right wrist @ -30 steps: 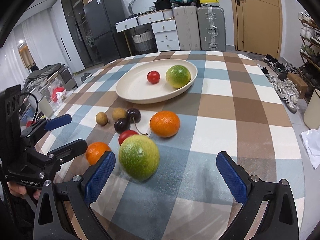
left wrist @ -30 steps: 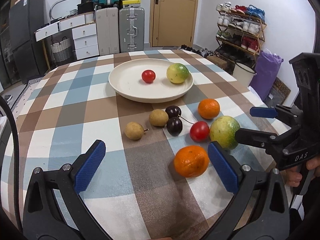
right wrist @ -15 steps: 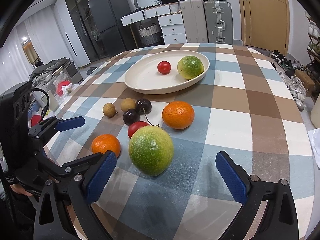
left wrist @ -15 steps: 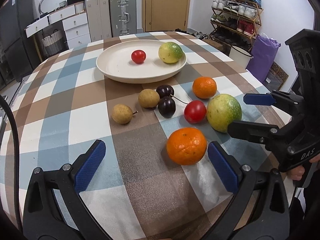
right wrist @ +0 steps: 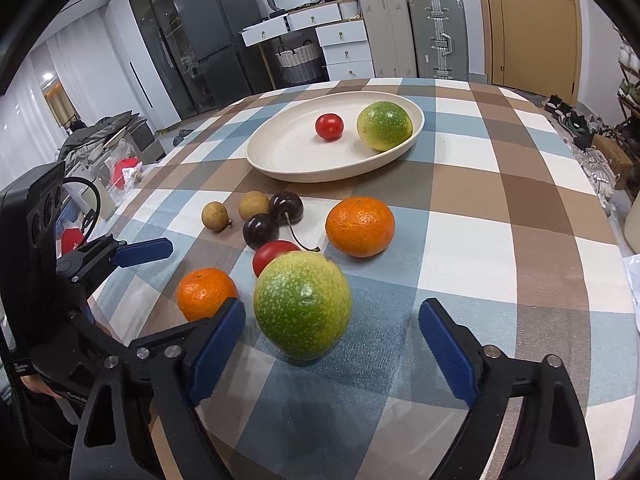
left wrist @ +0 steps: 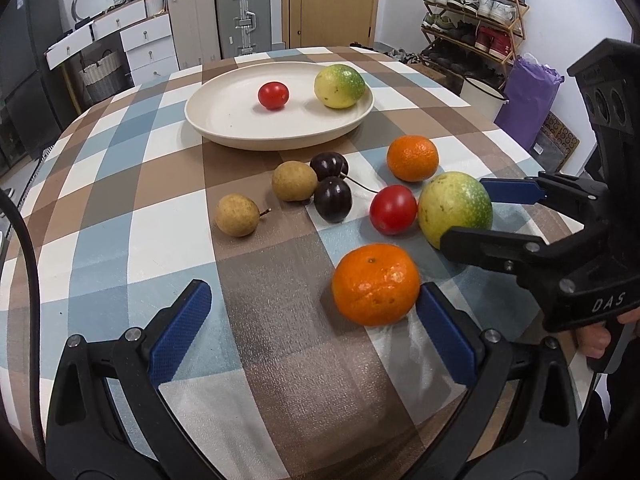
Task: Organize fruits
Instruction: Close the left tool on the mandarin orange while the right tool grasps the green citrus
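Plate (left wrist: 224, 128): 1 tomato, 1 green fruit. Worktop (left wrist: 100, 216): 2 oranges, 2 longans, 2 cherries. Left tongs (left wrist: 308, 320) open; right tongs (right wrist: 328, 336) closing around green fruit (right wrist: 303, 305), untouched.

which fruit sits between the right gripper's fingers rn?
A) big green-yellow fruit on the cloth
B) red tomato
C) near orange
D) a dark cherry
A: the green-yellow fruit lies on the tablecloth between the right gripper fingers, which are closing on it with gaps showing on both sides; the near orange sits outside its left finger.
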Demonstrator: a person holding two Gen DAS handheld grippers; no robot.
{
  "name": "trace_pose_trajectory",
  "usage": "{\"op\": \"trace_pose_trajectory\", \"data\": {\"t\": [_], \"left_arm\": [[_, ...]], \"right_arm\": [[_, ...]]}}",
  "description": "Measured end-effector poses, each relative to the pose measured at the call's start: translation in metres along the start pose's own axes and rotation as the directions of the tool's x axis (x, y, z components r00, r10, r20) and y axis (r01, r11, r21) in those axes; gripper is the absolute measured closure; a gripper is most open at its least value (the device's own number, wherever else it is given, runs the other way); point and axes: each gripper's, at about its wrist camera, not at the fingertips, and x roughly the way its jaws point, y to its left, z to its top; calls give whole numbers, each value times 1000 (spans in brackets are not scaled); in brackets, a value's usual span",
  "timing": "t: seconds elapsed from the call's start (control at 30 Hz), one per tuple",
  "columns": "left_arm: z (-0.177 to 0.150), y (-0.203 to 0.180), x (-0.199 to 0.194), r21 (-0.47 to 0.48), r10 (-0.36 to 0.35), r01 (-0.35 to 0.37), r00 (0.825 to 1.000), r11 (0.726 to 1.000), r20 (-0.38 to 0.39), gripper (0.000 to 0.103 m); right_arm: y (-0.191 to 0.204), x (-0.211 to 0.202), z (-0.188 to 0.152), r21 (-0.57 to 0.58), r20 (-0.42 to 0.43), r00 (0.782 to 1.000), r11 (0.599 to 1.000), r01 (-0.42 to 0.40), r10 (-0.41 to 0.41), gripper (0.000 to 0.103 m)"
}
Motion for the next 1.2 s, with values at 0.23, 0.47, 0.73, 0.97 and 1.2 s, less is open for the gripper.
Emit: {"op": "trace_pose_trajectory", "data": {"t": [0.23, 0.47, 0.73, 0.97, 1.2], "left_arm": [[0, 2, 3, -8, -10, 10, 1000, 1000, -10, 1], [0, 3, 4, -13, -13, 13, 1000, 1000, -7, 2], [-2, 0, -1, 8, -53, 53, 999, 999, 10, 18], [-5, -7, -5, 28, -167, 167, 986, 986, 7, 62], [-6, -8, -11, 27, -194, 193, 981, 981, 29, 65]], "right_arm": [[4, 8, 3, -7, -14, 1000, 1000, -27, 26, 32], [8, 7, 1, -26, -12, 998, 998, -56, 55, 53], [11, 5, -3, -44, -10, 999, 998, -41, 41, 54], [11, 2, -3, -41, -10, 1000, 999, -30, 30, 54], [11, -6, -3, -48, 2, 1000, 999, -20, 20, 54]]}}
